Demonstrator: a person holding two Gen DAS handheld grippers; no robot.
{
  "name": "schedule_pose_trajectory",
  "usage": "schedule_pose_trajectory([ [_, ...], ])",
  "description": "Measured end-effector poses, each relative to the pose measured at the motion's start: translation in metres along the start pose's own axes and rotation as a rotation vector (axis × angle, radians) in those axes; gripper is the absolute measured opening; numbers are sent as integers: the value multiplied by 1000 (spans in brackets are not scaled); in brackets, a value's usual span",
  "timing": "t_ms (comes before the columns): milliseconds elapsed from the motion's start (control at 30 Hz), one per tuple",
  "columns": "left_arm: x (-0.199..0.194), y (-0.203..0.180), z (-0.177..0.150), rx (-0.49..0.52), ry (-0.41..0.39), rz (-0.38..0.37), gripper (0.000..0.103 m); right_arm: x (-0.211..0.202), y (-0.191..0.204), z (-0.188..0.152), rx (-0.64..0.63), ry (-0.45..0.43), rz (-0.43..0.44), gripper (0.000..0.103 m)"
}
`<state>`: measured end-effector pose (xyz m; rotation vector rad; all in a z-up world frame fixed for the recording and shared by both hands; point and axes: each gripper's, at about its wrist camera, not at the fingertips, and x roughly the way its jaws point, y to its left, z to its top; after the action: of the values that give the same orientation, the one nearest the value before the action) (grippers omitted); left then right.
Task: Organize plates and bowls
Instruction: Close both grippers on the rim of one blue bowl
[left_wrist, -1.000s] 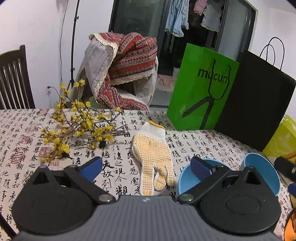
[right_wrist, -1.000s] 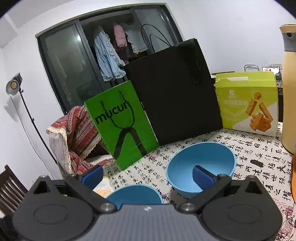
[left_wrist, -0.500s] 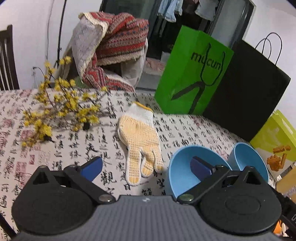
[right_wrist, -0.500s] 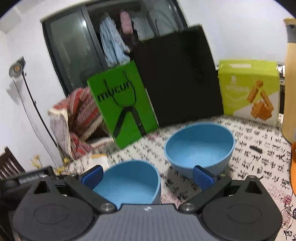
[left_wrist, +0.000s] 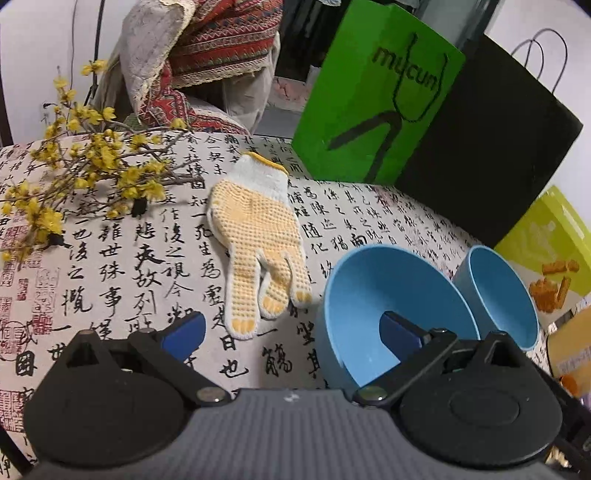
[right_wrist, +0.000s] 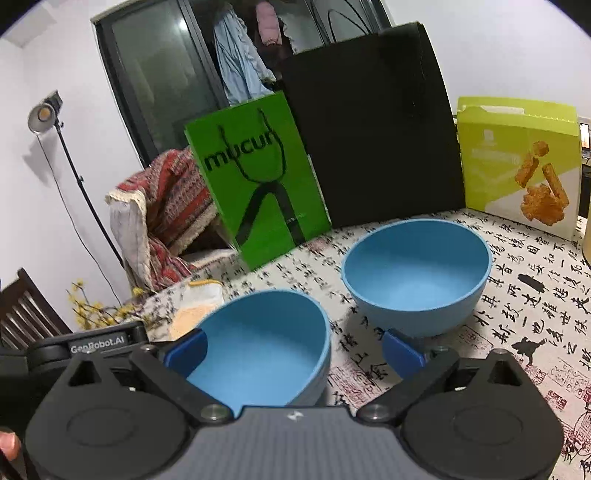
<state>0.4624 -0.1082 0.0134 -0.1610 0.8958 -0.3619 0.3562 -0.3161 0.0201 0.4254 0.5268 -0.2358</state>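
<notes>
Two blue bowls stand on the calligraphy-print tablecloth. The nearer bowl (left_wrist: 369, 295) (right_wrist: 266, 347) is beside a glove. The farther bowl (left_wrist: 498, 295) (right_wrist: 417, 273) stands just beyond it. My left gripper (left_wrist: 291, 329) is open; its right finger hangs over the nearer bowl's inside and its left finger over the cloth. My right gripper (right_wrist: 293, 351) straddles the nearer bowl with its jaws closing. Its left finger is at the bowl's left rim and its right finger stands clear of the right wall. Neither pad presses on the bowl. The left gripper's body (right_wrist: 85, 347) shows at the lower left.
A dotted yellow work glove (left_wrist: 258, 236) and a branch of yellow flowers (left_wrist: 92, 166) lie to the left. A green paper bag (right_wrist: 258, 184), a black bag (right_wrist: 373, 129) and a lime snack box (right_wrist: 517, 158) stand behind the bowls. A blanket-draped chair (left_wrist: 199, 55) is past the table's edge.
Both grippers have sunk and tipped down toward the table. The bowls now look larger and nearer, and the nearer bowl now sits between the right gripper's fingers.
</notes>
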Motion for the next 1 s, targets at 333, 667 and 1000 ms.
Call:
schedule_pose_trajectory([
  [333, 12, -5, -6, 20, 23, 19, 87, 23, -7, -3, 14, 64, -34, 67],
  [667, 15, -10, -11, 47, 22, 3, 50, 46, -11, -6, 7, 80, -43, 46],
  [1000, 16, -15, -14, 70, 19, -1, 34, 60, -9, -11, 4, 124, -23, 21],
])
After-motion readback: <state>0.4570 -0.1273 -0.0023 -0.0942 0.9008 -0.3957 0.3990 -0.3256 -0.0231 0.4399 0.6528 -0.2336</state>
